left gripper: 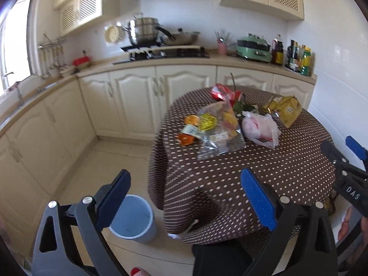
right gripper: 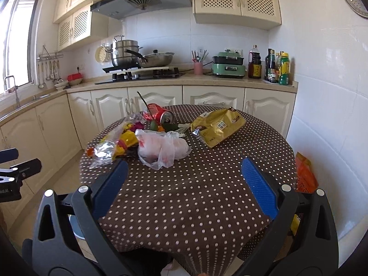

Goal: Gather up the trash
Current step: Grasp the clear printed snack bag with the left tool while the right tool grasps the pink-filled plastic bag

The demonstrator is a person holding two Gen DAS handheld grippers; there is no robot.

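Trash lies on a round table with a brown dotted cloth: a white plastic bag, a gold snack bag, a crushed red can, a clear wrapper with yellow scraps and small orange cups. In the left wrist view the same plastic bag and gold bag sit at the far side. A blue-grey bin stands on the floor left of the table. My left gripper hangs open above the bin and table edge. My right gripper stands open over the near table, holding nothing.
Cream kitchen cabinets and a counter run behind the table, with a stove, pots, a green appliance and bottles. An orange bag sits between table and white wall at the right. Tiled floor lies left of the table.
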